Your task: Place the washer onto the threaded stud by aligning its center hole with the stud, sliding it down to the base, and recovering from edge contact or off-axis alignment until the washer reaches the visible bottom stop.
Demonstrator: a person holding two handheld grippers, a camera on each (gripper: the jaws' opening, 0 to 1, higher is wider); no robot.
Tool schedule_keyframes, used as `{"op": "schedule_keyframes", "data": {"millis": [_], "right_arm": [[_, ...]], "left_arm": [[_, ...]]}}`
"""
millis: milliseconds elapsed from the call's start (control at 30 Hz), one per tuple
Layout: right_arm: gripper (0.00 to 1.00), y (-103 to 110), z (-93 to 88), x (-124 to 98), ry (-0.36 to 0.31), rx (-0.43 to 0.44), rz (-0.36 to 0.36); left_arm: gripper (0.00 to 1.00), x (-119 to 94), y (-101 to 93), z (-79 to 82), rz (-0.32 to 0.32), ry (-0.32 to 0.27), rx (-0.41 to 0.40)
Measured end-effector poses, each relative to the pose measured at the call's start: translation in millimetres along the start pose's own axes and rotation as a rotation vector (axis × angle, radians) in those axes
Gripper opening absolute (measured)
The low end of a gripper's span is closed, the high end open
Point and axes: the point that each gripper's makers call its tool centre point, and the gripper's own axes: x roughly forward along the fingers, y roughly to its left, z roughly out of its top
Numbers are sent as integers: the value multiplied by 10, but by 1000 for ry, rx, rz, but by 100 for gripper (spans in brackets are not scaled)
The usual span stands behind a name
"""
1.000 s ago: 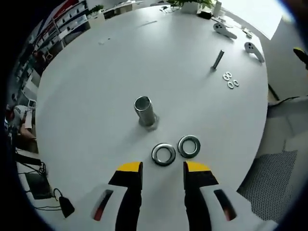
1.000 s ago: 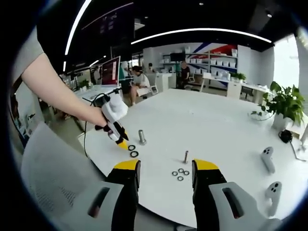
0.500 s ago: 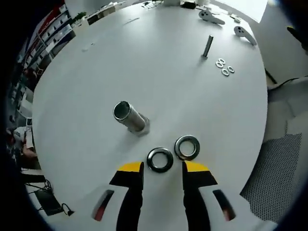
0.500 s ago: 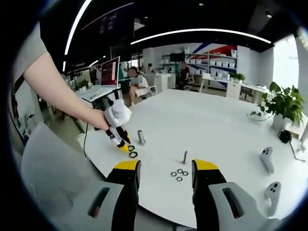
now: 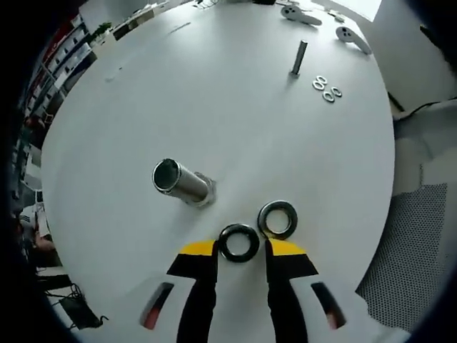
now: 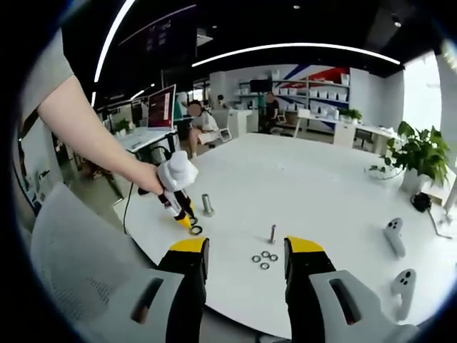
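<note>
In the left gripper view a dark steel washer (image 5: 239, 243) lies flat on the white table (image 5: 235, 121), between the yellow tips of my left gripper (image 5: 240, 251). The jaws stand close on either side of it, still open. A second washer (image 5: 278, 219) lies just to its right. The thick threaded stud (image 5: 182, 184) stands on its base a little to the left. The right gripper view shows the left gripper (image 6: 188, 222) in a person's hand, tips down beside a washer (image 6: 196, 230) and the stud (image 6: 207, 204). My right gripper (image 6: 246, 250) hangs open and empty off the table's near edge.
A thin stud (image 5: 298, 57) with three small washers (image 5: 326, 89) stands further along the table, also seen as the thin stud (image 6: 272, 234) and small washers (image 6: 263, 259). Two white controllers (image 6: 393, 234) lie at the right. A mesh chair (image 5: 400, 243) and a plant (image 6: 421, 153) flank the table.
My left gripper has come down and forward over the nearer washer, so the washer now sits between its tips, and the jaws have narrowed a little. The right gripper has held still.
</note>
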Motion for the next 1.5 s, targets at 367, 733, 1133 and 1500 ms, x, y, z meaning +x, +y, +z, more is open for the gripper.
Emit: {"op": "schedule_keyframes", "data": {"millis": [367, 733, 1133, 1500], "right_arm": [[44, -1, -1, 1, 3, 1, 0], [44, 3, -3, 5, 3, 1, 3], [44, -15, 5, -2, -2, 6, -4], [44, -22, -5, 0, 4, 3, -8]], "left_arm": [[20, -2, 6, -35, -1, 30, 26], [21, -37, 9, -189, -16, 105, 66], [24, -33, -9, -167, -21, 118, 63], [25, -38, -30, -144, -9, 124, 91]]}}
